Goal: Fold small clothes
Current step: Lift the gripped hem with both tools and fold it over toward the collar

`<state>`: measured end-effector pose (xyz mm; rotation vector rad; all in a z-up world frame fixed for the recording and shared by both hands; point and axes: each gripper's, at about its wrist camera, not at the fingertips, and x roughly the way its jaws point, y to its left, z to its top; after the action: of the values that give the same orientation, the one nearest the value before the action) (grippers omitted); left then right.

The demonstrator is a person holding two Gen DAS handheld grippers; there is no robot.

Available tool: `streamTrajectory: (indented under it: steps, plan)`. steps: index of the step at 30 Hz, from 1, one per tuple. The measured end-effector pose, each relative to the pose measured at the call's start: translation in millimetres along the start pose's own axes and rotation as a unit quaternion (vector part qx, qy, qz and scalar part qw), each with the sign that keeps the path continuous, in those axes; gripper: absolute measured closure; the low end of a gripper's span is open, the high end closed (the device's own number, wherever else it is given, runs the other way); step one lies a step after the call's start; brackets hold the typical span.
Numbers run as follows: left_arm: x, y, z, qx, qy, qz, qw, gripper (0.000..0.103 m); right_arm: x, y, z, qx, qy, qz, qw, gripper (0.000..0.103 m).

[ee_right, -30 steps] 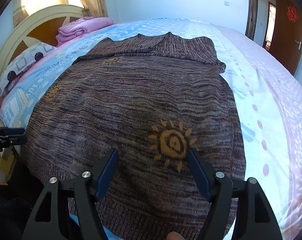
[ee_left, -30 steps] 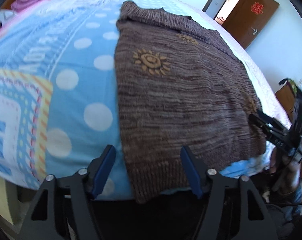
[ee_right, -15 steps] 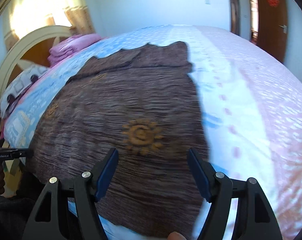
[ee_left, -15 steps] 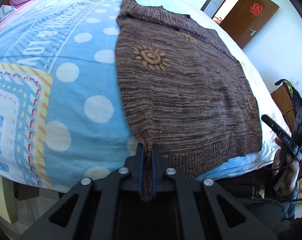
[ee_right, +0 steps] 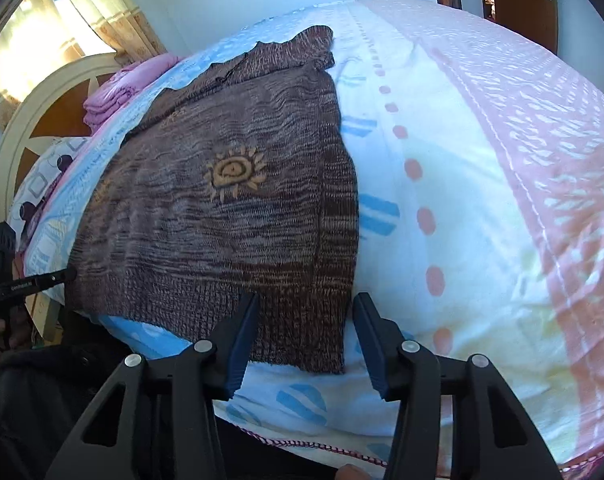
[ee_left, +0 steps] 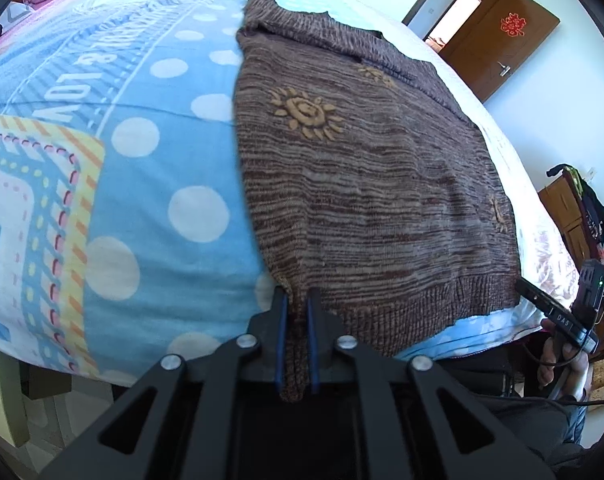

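Observation:
A brown knit sweater (ee_left: 365,184) with orange sun motifs lies flat on the bed, its ribbed hem toward me. My left gripper (ee_left: 297,308) is shut on the hem's left corner, and the pinched knit hangs between the blue pads. In the right wrist view the sweater (ee_right: 230,208) fills the left half. My right gripper (ee_right: 306,312) is open, its blue pads on either side of the hem's right corner, just above the fabric. The right gripper also shows at the far right of the left wrist view (ee_left: 557,316).
The bed cover (ee_left: 102,160) is blue with white dots on the left and pink and white (ee_right: 501,160) on the right. Folded pink bedding (ee_right: 118,92) and a headboard (ee_right: 30,128) stand at the far end. A brown door (ee_left: 501,36) and a wooden cabinet (ee_left: 569,216) are beyond the bed.
My left gripper has closed on the hem's left corner and holds it. My right gripper has swung right along the hem to the right corner and stays open.

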<state>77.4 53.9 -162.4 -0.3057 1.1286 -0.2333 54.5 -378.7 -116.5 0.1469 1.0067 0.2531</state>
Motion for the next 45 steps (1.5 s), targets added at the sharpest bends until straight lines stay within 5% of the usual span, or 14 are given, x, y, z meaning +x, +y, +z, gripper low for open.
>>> streamTrajectory:
  steps: [2,4,7,19,45]
  plan:
    - [1,0,-1,-0.003,0.004,-0.013,0.9999,0.077,0,1,-1,-0.001,0.001,0.001,1.0,0.057]
    - [3,-2,-2,0.002,0.012,-0.013,0.9998,0.075,0,1,-3,-0.004,0.004,-0.002,1.0,0.078]
    - [0,-9,-4,0.033,0.015,-0.003,0.9993,0.096,-1,2,-6,-0.006,0.012,0.021,1.0,0.097]
    - [-64,1,17,0.019,-0.081,-0.072,0.994,0.096,-62,-4,-4,0.022,-0.11,0.088,0.99,0.098]
    - [-75,-6,70,0.021,-0.139,-0.081,0.9868,0.096,-84,17,66,0.015,-0.199,0.09,0.976,0.098]
